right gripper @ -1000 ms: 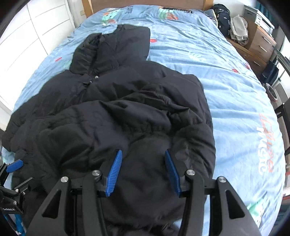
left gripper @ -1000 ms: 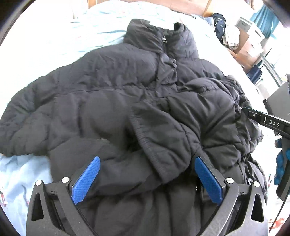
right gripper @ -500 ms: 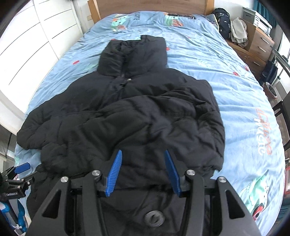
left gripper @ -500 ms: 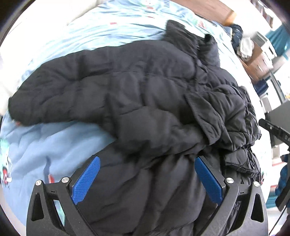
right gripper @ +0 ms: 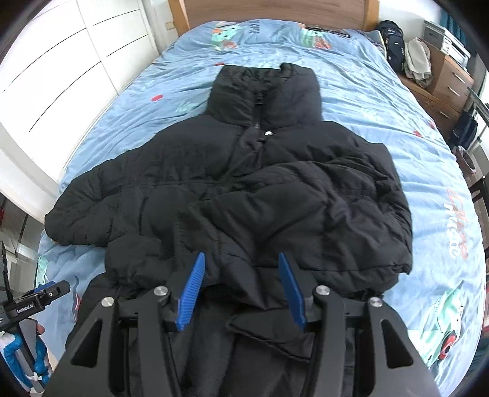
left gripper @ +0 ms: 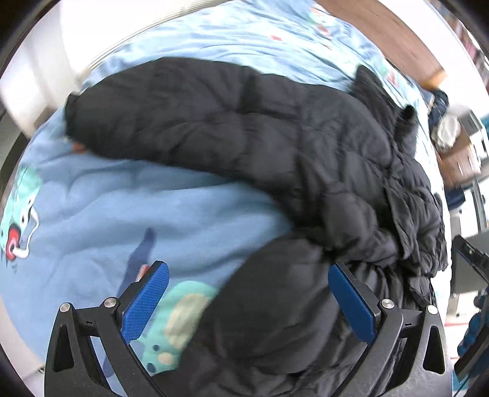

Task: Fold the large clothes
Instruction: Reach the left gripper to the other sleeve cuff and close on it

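Observation:
A black puffer jacket (right gripper: 259, 183) lies front up on the blue bed, collar toward the headboard. Its right sleeve is folded across the chest; its left sleeve (right gripper: 91, 207) stretches out to the left. My right gripper (right gripper: 241, 274) is open and empty above the jacket's lower hem. My left gripper (left gripper: 247, 287) is open and empty, above the hem's left corner; the outstretched sleeve (left gripper: 189, 116) lies ahead of it. The left gripper also shows at the left edge of the right wrist view (right gripper: 36, 302).
The blue printed bedspread (right gripper: 428, 189) covers the bed, with a wooden headboard (right gripper: 275, 12) at the far end. White wardrobe doors (right gripper: 55, 76) run along the left. A wooden dresser (right gripper: 443, 82) with bags and clothes stands at the right.
Both grippers pulled back toward the foot of the bed. The left one swung left, so bare bedspread and the outstretched sleeve now fill its view. Both stayed open.

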The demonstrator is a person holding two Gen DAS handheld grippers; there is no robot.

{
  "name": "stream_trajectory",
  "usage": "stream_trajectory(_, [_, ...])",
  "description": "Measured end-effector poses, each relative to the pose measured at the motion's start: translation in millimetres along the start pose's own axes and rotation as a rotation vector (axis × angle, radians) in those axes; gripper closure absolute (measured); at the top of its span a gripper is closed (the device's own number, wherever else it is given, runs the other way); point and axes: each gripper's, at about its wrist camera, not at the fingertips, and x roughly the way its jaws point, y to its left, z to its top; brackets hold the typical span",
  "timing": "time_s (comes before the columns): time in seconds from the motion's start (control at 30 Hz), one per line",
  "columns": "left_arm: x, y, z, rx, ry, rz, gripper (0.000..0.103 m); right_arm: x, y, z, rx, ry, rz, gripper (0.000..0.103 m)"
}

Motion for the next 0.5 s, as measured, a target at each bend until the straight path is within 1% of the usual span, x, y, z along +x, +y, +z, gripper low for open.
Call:
stream_trajectory(0.2, [8.1, 59.1, 5.5, -0.14, 0.0, 0.0, 0.001, 13.6, 24.7, 1.4, -0.029, 0.016, 0.013, 0.054])
stream_trajectory(0.37, [12.7, 105.2, 20.6, -0.253, -0.027, 0.001, 0.001, 26.9, 43.8, 2.6, -0.057, 0.032, 0.016, 0.054])
stream_trajectory(0.5, [14.5, 130.4, 34.2, -0.302, -0.054, 0.005, 0.001, 34.3, 55.5, 7.8, -0.078, 0.032, 0.017, 0.054])
